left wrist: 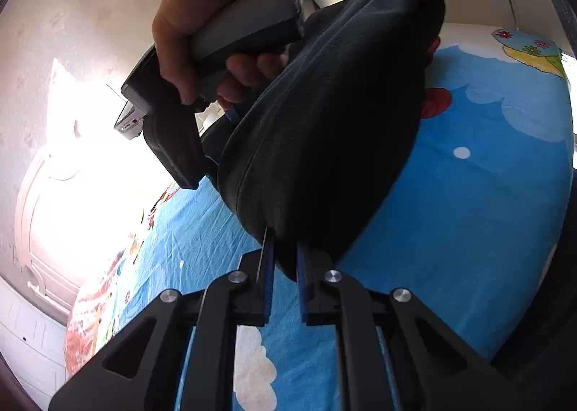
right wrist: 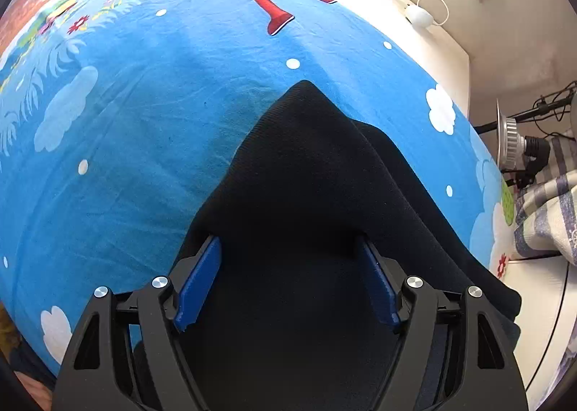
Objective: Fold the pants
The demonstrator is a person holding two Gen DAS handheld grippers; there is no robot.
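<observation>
My left gripper (left wrist: 283, 259) is closed on an edge of the dark pants (left wrist: 324, 129), lifted above the blue bedsheet (left wrist: 468, 230). My right gripper (right wrist: 288, 259) stands wide over the cloth, gripping nothing. I think folding is only begun.

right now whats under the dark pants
Under the dark fabric pants lies the blue cartoon-print bedsheet, visible all around them. Whatever is directly beneath the cloth is covered.
</observation>
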